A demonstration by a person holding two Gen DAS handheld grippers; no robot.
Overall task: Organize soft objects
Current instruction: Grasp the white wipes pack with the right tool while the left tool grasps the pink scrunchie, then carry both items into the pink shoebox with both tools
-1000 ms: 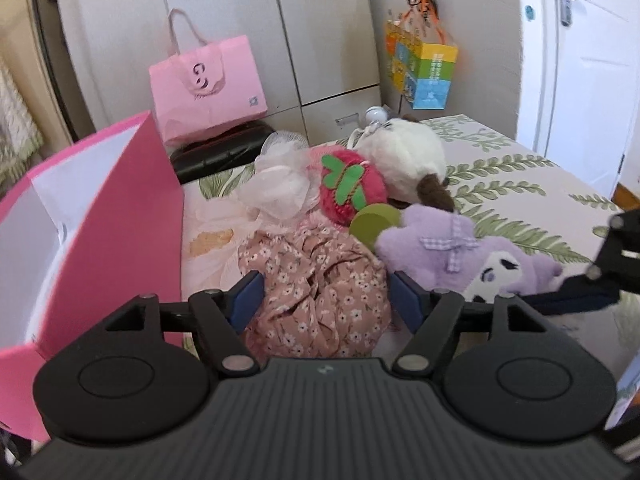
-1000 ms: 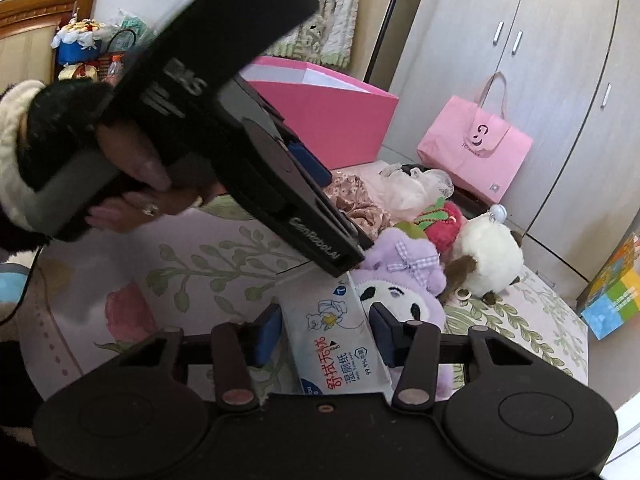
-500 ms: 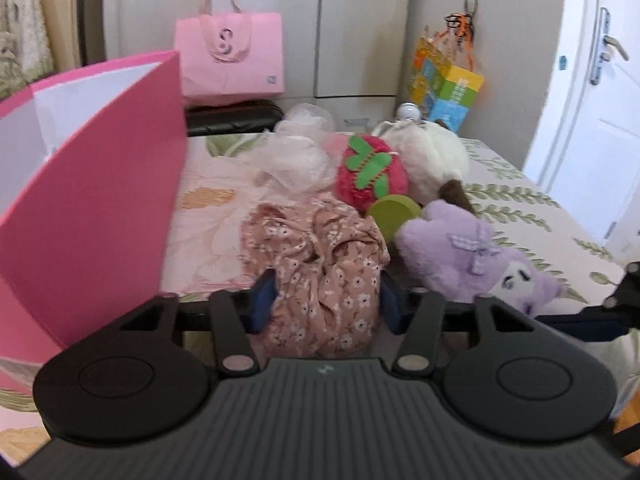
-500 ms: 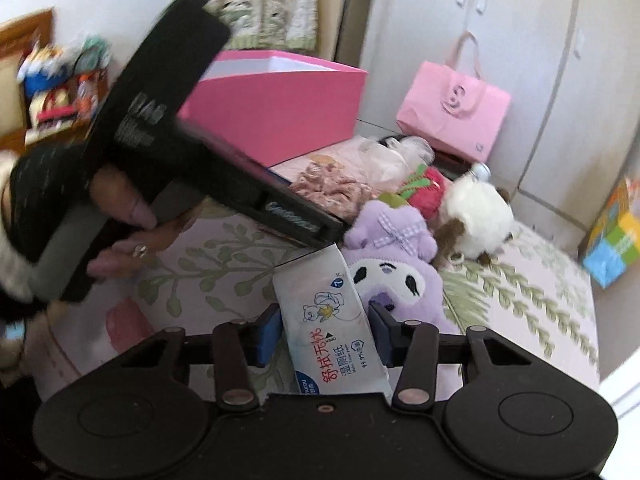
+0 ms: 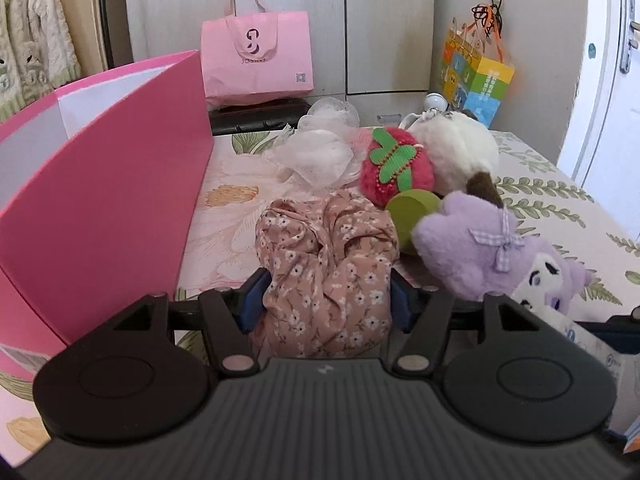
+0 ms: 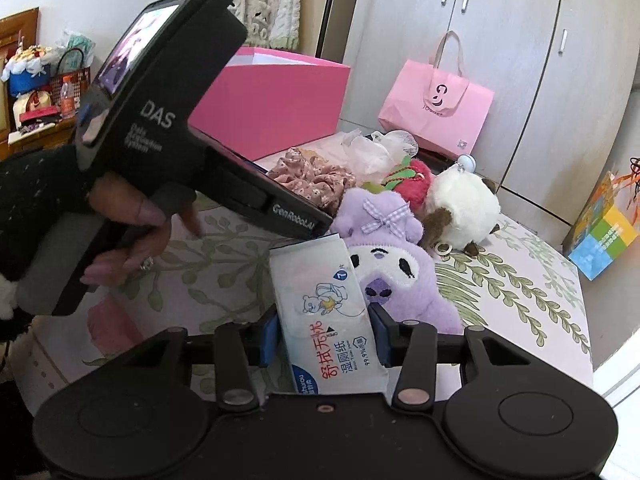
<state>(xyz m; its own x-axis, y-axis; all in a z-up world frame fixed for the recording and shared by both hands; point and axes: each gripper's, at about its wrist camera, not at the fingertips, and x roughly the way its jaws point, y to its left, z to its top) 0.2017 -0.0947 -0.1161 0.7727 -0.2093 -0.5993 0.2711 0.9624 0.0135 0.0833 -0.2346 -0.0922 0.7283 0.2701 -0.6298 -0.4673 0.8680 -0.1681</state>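
Note:
A crumpled pink floral cloth (image 5: 324,264) lies on the bed between the pads of my left gripper (image 5: 326,304). The pads still touch its sides while the jaws are opening. My right gripper (image 6: 324,334) is shut on a white pack of wet wipes (image 6: 328,320), held just above a purple plush (image 6: 400,268). Behind the cloth lie a red strawberry plush (image 5: 396,168), a white plush (image 5: 464,148) and a bunch of white mesh fabric (image 5: 320,152). An open pink box (image 5: 112,200) stands to the left of the cloth.
A person's hand (image 6: 132,232) holds the left gripper's handle over the flowered bedspread (image 6: 500,292). A pink tote bag (image 5: 256,52) and a colourful paper bag (image 5: 476,76) stand by the cupboards behind the bed. A white door (image 5: 612,120) is at right.
My left jaws closed in from either side of the floral cloth, squeezed it, then widened a little. The left wrist rolled level. The right jaws tightened slightly on the wipes pack.

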